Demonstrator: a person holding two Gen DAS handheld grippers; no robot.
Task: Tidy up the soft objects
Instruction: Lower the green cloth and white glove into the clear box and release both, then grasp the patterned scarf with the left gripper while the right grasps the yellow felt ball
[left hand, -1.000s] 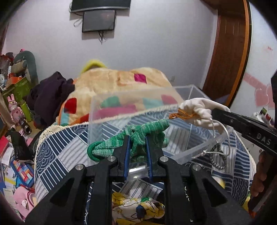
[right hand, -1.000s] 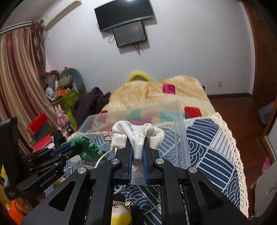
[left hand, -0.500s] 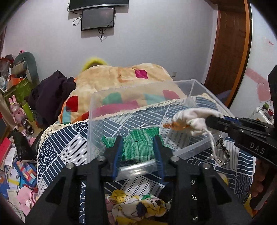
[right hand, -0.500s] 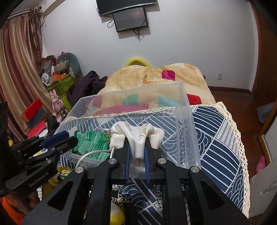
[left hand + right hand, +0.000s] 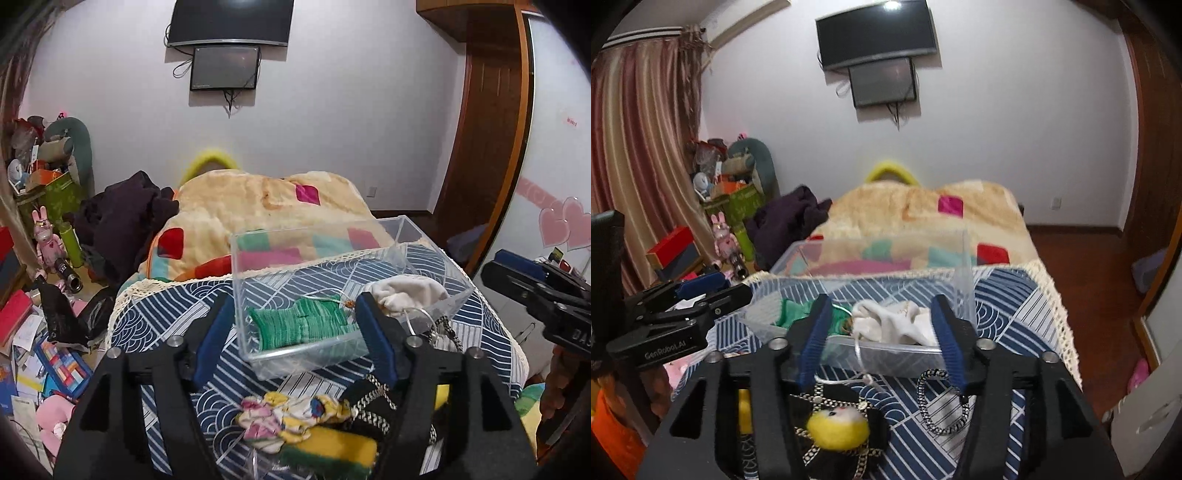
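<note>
While both of our tools stand wide open and hold nothing, we read the scene from the nearest things outward. Our left tool frames the crumpled floral cloth at 6 o'clock, lying on the patterned bedspread just beside a yellow and green sponge-like pad. Our right tool looks over a yellow plush resting on a black piece with chain trim, and a chain loop at 5 o'clock.

Beyond these sits the clear plastic box. Inside it the green knitted piece lies toward 9 o'clock and the white drawstring pouch toward 3 o'clock, its cord spilling over the near wall.

We judge the floral cloth to be light, limp and easily bunched, so we would pinch a raised fold near its middle rather than a loose edge. The plush looks squashy and would take a firm squeeze; the chain would slip and dangle.

Farther off, a beige blanket covers the bed, and two screens hang on the wall at 12 o'clock.
</note>
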